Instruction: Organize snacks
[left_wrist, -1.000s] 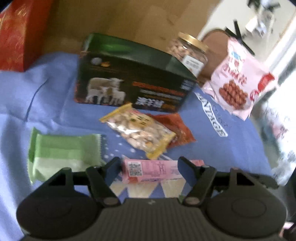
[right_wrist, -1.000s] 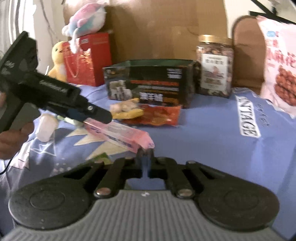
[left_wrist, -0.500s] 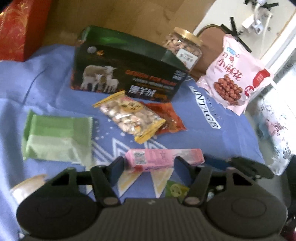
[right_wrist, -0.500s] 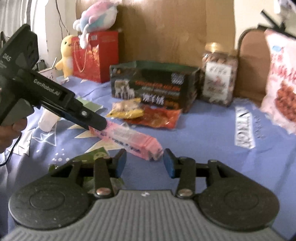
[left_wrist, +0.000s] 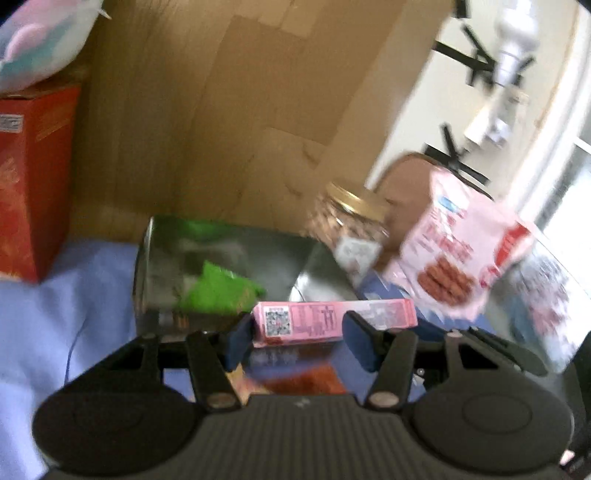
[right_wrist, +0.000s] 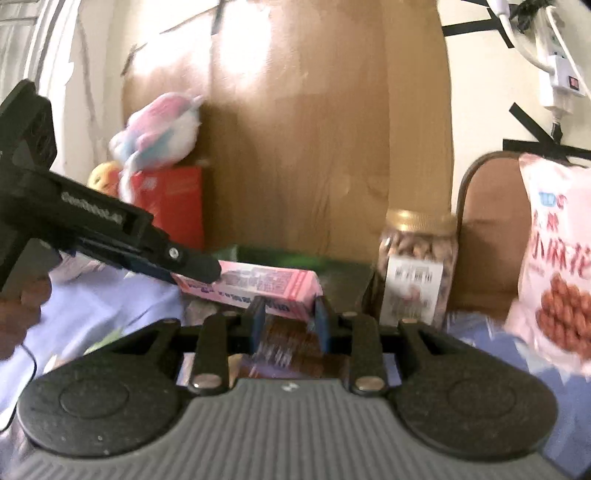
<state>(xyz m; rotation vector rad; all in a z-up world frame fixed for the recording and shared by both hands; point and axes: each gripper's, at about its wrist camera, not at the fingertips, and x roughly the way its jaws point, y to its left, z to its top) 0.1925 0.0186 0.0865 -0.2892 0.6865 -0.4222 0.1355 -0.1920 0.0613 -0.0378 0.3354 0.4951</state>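
My left gripper (left_wrist: 293, 341) is shut on a long pink snack box (left_wrist: 332, 321) and holds it in the air in front of the open dark green box (left_wrist: 221, 258), which has a green packet (left_wrist: 218, 291) inside. In the right wrist view the left gripper (right_wrist: 195, 271) grips one end of the pink box (right_wrist: 258, 286). My right gripper (right_wrist: 290, 325) is open, its blue pads just below the pink box's other end, over the red-brown snack packet (right_wrist: 291, 343).
A nut jar (right_wrist: 417, 269) with a gold lid stands right of the green box. A large pink snack bag (right_wrist: 554, 266) leans at the right. A red box (left_wrist: 33, 177) with a plush toy (right_wrist: 159, 129) on it stands at the left. Cardboard (right_wrist: 295, 129) backs the blue cloth.
My left gripper lifted the pink box off the cloth and carried it up towards the green box. My right gripper, shut at first, opened and rose with it.
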